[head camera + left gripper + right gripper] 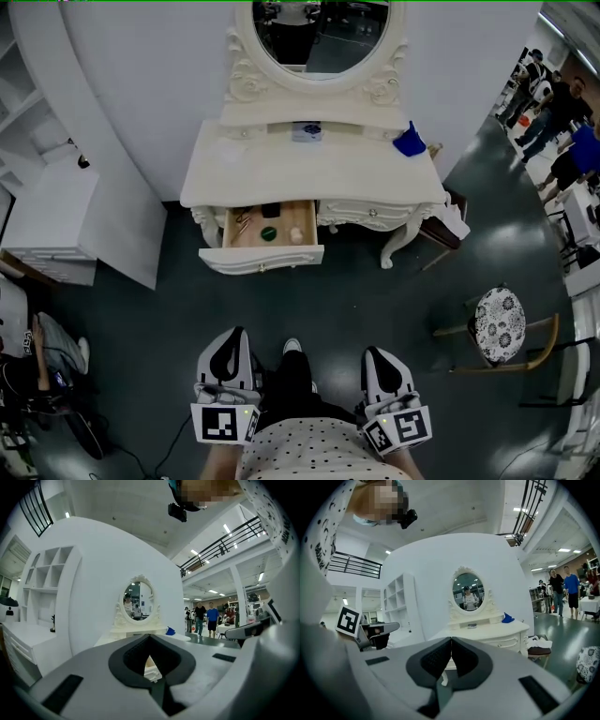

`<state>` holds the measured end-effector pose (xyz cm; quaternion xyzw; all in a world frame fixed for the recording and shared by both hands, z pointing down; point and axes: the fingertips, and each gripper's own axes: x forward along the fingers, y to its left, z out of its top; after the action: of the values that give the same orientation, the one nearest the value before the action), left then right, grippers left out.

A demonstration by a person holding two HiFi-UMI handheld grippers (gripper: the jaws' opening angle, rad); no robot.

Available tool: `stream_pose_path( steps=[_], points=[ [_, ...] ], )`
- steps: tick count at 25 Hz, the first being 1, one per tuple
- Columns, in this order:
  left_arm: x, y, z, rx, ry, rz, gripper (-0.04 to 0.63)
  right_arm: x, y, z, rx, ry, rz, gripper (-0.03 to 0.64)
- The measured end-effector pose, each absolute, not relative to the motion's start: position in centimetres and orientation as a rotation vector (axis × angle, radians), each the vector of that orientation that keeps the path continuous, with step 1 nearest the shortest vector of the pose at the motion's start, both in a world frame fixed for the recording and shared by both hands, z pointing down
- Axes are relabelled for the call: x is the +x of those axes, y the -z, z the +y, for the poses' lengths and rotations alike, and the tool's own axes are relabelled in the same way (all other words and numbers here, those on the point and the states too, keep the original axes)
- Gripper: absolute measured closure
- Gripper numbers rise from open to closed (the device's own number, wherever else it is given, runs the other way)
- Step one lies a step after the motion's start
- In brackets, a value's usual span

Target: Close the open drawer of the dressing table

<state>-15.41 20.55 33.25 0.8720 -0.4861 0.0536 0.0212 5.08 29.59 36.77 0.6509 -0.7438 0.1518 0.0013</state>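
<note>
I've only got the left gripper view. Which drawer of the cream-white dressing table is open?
Observer: In the head view, the wood-lined drawer on the person's left is pulled out; the right drawer is shut.
Operator: Anything inside?
Observer: Small items, among them a dark green round one.
Operator: The right gripper?
Observer: Its jaws are together, empty, well short of the dressing table.
</note>
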Motion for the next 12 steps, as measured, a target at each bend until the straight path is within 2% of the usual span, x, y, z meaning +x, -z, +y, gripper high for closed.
stream_pose_path(
  steps=[12],
  points=[
    [-13.4,-33.0,6.7,2.707,-0.169,-1.477,0.586,7.4,-35.6,16.2,2.077,-0.462,-2.318,0.607]
  ],
)
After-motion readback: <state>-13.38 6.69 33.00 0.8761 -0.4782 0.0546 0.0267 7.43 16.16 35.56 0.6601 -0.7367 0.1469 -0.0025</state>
